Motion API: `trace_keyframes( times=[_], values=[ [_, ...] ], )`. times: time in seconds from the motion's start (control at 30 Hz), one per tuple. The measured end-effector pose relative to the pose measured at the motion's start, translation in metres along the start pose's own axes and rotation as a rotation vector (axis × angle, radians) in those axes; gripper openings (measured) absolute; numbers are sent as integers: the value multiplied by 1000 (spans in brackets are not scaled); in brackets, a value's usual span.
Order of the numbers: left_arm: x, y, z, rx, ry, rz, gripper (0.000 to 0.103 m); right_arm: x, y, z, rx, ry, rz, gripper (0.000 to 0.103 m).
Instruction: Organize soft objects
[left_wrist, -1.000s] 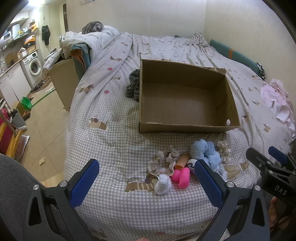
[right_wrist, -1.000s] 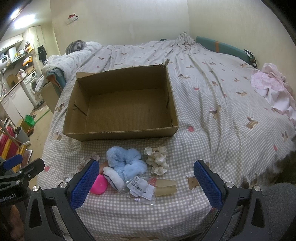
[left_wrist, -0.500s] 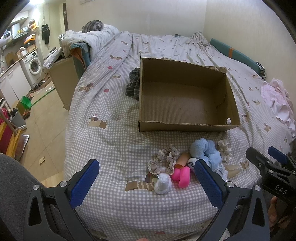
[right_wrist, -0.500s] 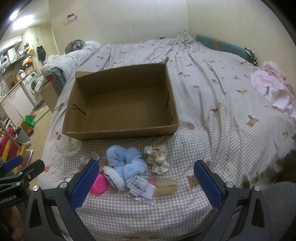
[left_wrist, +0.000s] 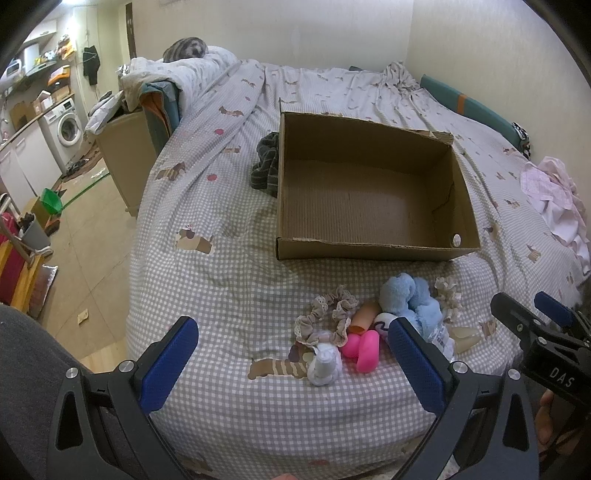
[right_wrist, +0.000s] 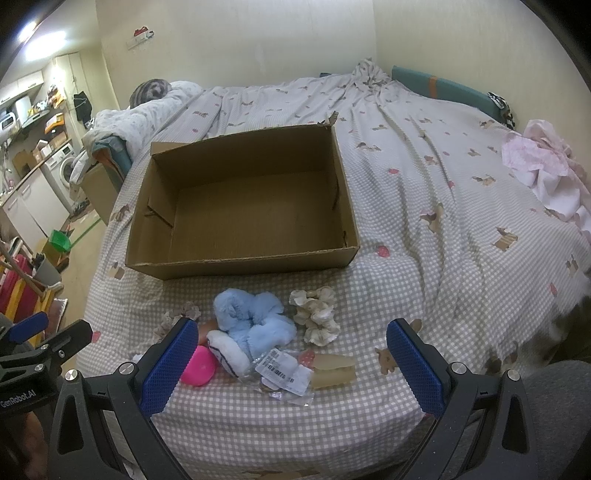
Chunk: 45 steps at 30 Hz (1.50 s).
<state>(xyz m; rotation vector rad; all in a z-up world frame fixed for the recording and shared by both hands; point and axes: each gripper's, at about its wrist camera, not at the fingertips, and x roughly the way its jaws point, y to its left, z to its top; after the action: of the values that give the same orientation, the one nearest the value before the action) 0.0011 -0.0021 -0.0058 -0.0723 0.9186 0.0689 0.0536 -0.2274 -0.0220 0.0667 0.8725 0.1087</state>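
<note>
An empty cardboard box (left_wrist: 369, 254) (right_wrist: 236, 264) sits on the checked bed. In front of it lies a pile of soft things: a fluffy blue scrunchie (left_wrist: 410, 301) (right_wrist: 251, 317), a beige lace scrunchie (left_wrist: 328, 314), a cream scrunchie (right_wrist: 316, 315) (left_wrist: 447, 295), a pink squishy piece (left_wrist: 364, 349) (right_wrist: 199, 367), a small white sock (left_wrist: 325, 363), and a clear packet with a label (right_wrist: 284, 371). My left gripper (left_wrist: 291, 363) is open and empty, just short of the pile. My right gripper (right_wrist: 291, 363) is open and empty over the packet.
A dark cloth (left_wrist: 266, 166) lies left of the box. Pink clothes (right_wrist: 546, 173) are heaped at the bed's right side. The bed's left edge drops to a tiled floor (left_wrist: 85, 229) with a washing machine (left_wrist: 64, 127) beyond.
Both grippers have eased slightly nearer the bed; the pile and box have not moved. Both stay open.
</note>
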Motion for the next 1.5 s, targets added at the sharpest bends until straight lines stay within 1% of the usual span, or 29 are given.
trace_keyframes(
  times=[0.27, 0.33, 0.4, 0.47, 0.5, 0.53, 0.57, 0.63, 0.7, 0.73, 0.77, 0.8, 0.87, 0.9, 1.0, 1.03, 1.07, 1.1, 1.13, 1.17, 1.27, 1.4, 1.5],
  values=[
    [1, 2, 2, -9, 4, 0, 103, 0, 0, 1, 6, 0, 4, 103],
    [1, 4, 4, -17, 9, 8, 103, 0, -4, 4, 35, 8, 26, 103],
    [4, 8, 6, -28, 19, 33, 103, 1, -14, 12, 84, 33, 73, 103],
    [8, 15, 6, -52, 37, 56, 103, 7, -23, 19, 127, 75, 94, 103],
    [12, 19, 5, -76, 56, 68, 103, 12, -28, 23, 133, 105, 75, 103],
    [15, 23, 5, -91, 69, 74, 103, 21, -31, 25, 127, 144, 49, 103],
    [18, 26, 5, -107, 83, 84, 103, 33, -35, 27, 109, 201, 21, 103],
    [22, 32, 5, -126, 97, 100, 103, 53, -43, 26, 101, 278, -4, 103],
    [24, 36, 4, -143, 107, 108, 103, 77, -53, 20, 120, 382, -18, 103],
    [24, 38, 4, -148, 112, 110, 103, 87, -57, 17, 135, 424, -4, 97],
    [26, 39, 3, -153, 117, 112, 103, 98, -60, 12, 147, 467, 12, 82],
    [27, 41, 3, -158, 124, 116, 103, 109, -62, 7, 162, 513, 19, 75],
    [30, 43, 2, -164, 136, 118, 103, 126, -63, -4, 184, 579, 34, 53],
    [32, 44, 2, -168, 144, 119, 103, 132, -62, -10, 182, 602, 35, 51],
    [37, 47, 1, -176, 165, 122, 103, 143, -55, -21, 147, 619, 22, 50],
    [37, 46, 0, -177, 174, 123, 103, 145, -54, -23, 140, 619, 24, 42],
    [38, 46, -1, -179, 180, 122, 103, 145, -53, -24, 140, 614, 34, 30],
    [40, 48, -1, -182, 186, 122, 103, 142, -52, -23, 139, 606, 38, 26],
    [41, 48, -1, -186, 189, 122, 103, 139, -52, -19, 137, 593, 34, 9],
    [41, 49, -1, -189, 192, 122, 103, 135, -52, -19, 134, 581, 31, 7],
    [43, 50, 0, -196, 197, 121, 103, 126, -57, -10, 150, 555, 62, 7],
    [46, 53, 0, -203, 212, 117, 103, 104, -71, 6, 187, 480, 83, 7],
    [49, 54, 2, -207, 227, 109, 103, 80, -72, 21, 169, 386, 41, 7]
  ],
)
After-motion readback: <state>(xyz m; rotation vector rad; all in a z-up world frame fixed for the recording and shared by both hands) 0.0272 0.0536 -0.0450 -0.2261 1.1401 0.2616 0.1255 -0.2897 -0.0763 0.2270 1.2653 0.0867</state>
